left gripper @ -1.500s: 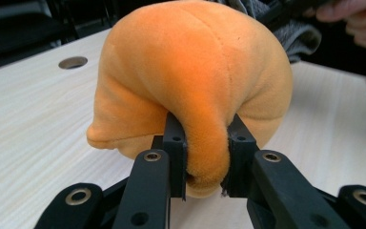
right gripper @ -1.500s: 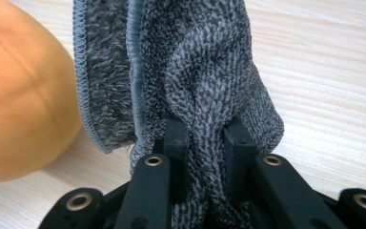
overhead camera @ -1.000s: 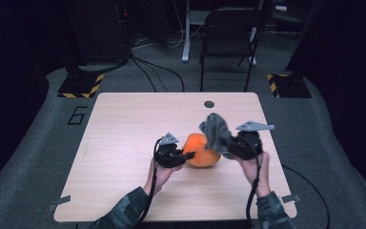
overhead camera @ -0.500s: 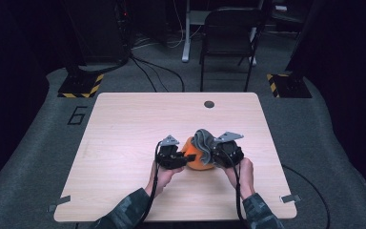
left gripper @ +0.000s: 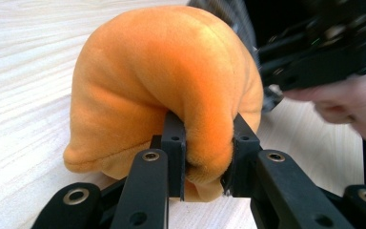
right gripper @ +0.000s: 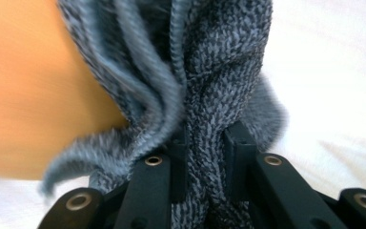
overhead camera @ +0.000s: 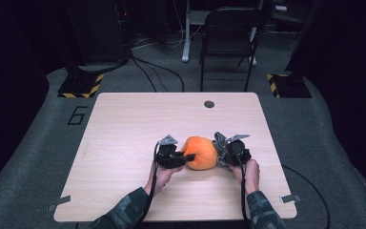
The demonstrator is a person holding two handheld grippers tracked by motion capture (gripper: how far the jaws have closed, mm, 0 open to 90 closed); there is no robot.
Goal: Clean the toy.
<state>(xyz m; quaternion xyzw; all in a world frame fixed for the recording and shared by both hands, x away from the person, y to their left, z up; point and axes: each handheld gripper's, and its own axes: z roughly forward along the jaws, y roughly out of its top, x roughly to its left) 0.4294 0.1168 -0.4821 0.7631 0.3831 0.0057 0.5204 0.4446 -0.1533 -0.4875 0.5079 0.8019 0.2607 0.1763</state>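
- Item: orange plush toy (overhead camera: 200, 152), rounded, lying on the pale wooden surface (overhead camera: 124, 124) near its middle, between the two hands.
- Item: grey knitted cloth (right gripper: 205, 81), ribbed, bunched against the far side of the toy, at the right.
- Left gripper (left gripper: 205, 157): jaws closed to a narrow gap, pinching a fold of orange fabric at the toy's near edge.
- Right gripper (right gripper: 205, 157): jaws closed tight on a gathered bunch of the knit.
- Handling, toy: judged light, soft and squashy; the pile dents under the pads. Not fragile. A pinch on loose fabric should hold better than a squeeze across the full body.
- Handling, cloth: judged limp and stretchy; loose strands hang free and may snag. Best taken by a thick gathered fold.
- Risk: pulling either piece may drag the other along.
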